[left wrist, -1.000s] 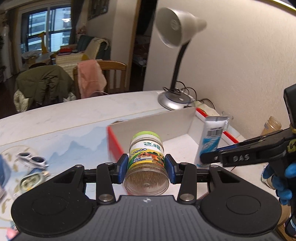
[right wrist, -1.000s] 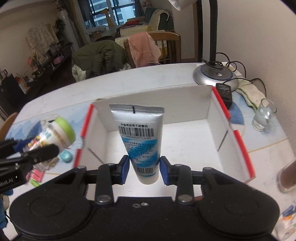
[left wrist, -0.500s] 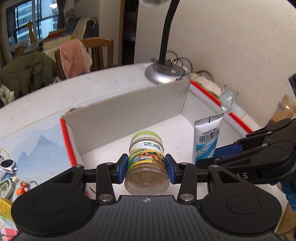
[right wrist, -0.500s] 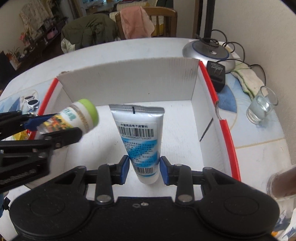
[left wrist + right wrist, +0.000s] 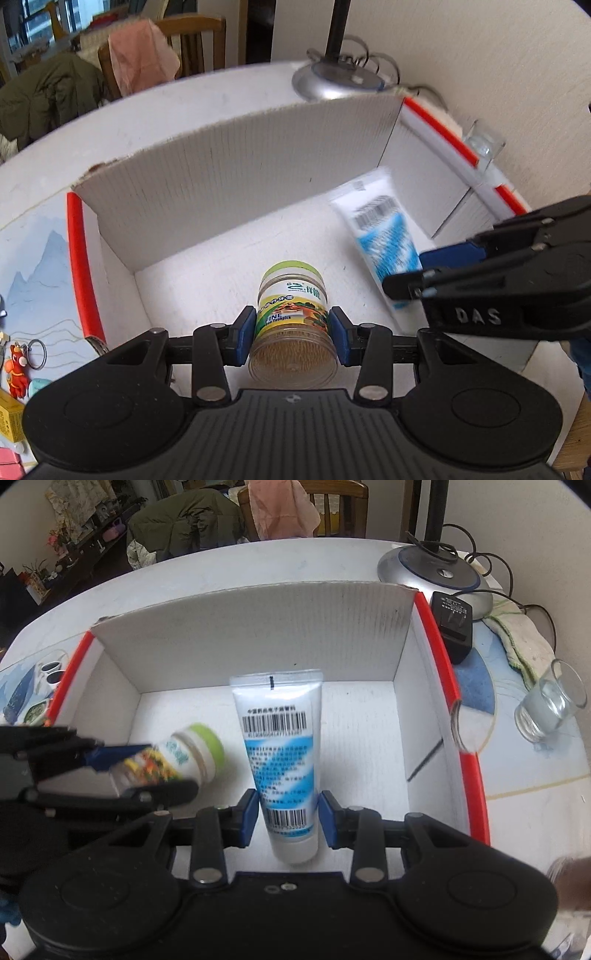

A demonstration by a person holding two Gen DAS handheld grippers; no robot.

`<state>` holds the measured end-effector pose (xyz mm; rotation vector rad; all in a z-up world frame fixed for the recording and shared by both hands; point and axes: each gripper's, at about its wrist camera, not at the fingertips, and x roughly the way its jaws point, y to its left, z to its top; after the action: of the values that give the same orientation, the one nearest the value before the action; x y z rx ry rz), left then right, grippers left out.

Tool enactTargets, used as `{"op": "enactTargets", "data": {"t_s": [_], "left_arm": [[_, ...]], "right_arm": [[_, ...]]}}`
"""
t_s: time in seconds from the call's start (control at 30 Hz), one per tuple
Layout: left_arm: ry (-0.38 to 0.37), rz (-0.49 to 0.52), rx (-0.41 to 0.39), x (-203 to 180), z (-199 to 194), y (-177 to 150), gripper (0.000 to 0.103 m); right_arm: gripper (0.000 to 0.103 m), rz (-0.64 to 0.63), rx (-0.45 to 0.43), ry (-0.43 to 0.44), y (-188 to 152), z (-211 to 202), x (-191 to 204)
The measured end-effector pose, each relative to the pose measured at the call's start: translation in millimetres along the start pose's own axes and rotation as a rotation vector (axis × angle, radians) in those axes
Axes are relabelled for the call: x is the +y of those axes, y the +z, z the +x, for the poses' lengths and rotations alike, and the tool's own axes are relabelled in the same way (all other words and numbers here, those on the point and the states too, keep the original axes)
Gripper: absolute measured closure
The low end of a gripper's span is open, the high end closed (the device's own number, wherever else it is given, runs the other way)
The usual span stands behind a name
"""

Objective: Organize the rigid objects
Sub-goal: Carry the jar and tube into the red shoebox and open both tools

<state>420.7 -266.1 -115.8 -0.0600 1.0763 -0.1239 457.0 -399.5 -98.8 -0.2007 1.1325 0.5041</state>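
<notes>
Over the white box [image 5: 258, 635] a jar [image 5: 291, 317] is pinched by the left tongs [image 5: 291, 332], a tube [image 5: 282, 753] by the right tongs [image 5: 288, 818]; both should be lowered slowly, kept apart.

**Colours in and around the box**

The box [image 5: 447, 686] is white inside with red rims. The jar [image 5: 291, 302] has a green lid and a yellow, orange and green label. The tube [image 5: 280, 746] is white with blue stripes and black barcodes. Both tools carry blue pads [image 5: 245, 328].
</notes>
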Motion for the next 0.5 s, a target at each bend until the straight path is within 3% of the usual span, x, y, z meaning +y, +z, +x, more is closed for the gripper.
{"op": "enactTargets", "data": {"t_s": [0.33,0.5], "left_arm": [[0.010,0.015,0.146,-3,17,3,0.061],[0.011,0.018,0.105,-3,10,6,0.058]], "right_arm": [[0.071,0.023,0.034,0.007,5,16,-5],[0.068,0.034,0.014,0.033,1,8,-6]]}}
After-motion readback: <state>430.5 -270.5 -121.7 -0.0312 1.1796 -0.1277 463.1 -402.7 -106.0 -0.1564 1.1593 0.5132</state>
